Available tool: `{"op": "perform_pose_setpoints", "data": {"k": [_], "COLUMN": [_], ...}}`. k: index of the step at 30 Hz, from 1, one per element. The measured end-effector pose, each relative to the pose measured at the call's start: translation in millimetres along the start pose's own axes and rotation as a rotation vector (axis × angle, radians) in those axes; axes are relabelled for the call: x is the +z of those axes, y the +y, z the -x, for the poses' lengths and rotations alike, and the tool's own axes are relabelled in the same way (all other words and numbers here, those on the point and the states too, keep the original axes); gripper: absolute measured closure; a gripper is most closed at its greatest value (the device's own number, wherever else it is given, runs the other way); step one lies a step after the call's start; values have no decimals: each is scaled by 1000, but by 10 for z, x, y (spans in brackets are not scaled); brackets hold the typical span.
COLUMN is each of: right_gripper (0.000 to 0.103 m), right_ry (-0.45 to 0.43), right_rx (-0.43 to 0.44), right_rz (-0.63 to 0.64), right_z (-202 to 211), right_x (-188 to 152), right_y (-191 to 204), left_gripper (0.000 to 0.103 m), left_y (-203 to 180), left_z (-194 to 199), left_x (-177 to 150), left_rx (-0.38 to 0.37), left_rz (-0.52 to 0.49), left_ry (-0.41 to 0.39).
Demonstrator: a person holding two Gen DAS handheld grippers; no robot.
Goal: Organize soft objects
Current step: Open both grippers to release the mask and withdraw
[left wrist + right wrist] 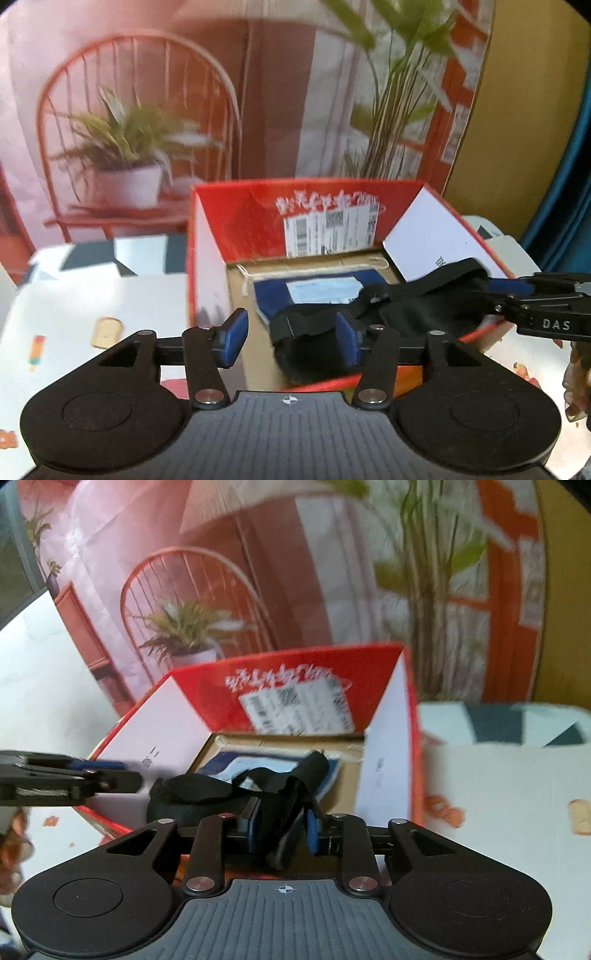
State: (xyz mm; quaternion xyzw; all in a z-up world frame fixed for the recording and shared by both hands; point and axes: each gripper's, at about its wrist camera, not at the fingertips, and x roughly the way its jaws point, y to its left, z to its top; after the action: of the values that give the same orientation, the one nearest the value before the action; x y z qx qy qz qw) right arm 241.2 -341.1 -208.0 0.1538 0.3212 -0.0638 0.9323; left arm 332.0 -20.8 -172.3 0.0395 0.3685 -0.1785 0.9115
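Left hand-held gripper (291, 338): blue pads spread, nothing pinched. Black strapped soft item (373, 321) in red box (207, 258) at 12 o'clock, over blue packet (314, 291). Right hand-held gripper (280, 829): jaws part-spread around item's end, contact unclear. Box label blurred. Counter (74, 306) white, printed; backdrop beyond.

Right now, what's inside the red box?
Inside the red box: a blue packet with a pale label and a black strappy fabric piece lying partly over it. Whatever lies beneath them is hidden.
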Motion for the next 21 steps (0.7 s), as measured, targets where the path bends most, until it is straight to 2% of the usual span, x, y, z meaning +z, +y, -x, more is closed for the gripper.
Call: {"op": "perform_pose_setpoints", "data": {"k": [1, 2, 10, 13, 21], "right_gripper": [58, 54, 54, 54, 54], "right_ry": [-21, -41, -179, -216, -187], "right_rx": [-21, -25, -49, -31, -15], "right_rz": [10, 14, -51, -70, -70], "right_z": [66, 136, 634, 770, 894], "right_x": [-33, -70, -380, -589, -1117], "right_y": [22, 38, 100, 152, 352], "left_gripper": [48, 48, 48, 48, 48], "left_y": [13, 31, 115, 99, 35], "left_z": [84, 160, 697, 817, 914], "left_x": [-28, -64, -540, -735, -1190], "left_rx": [3, 2, 23, 27, 15], "left_rz": [9, 24, 131, 150, 185], "left_ry": [-13, -23, -110, -136, -88]}}
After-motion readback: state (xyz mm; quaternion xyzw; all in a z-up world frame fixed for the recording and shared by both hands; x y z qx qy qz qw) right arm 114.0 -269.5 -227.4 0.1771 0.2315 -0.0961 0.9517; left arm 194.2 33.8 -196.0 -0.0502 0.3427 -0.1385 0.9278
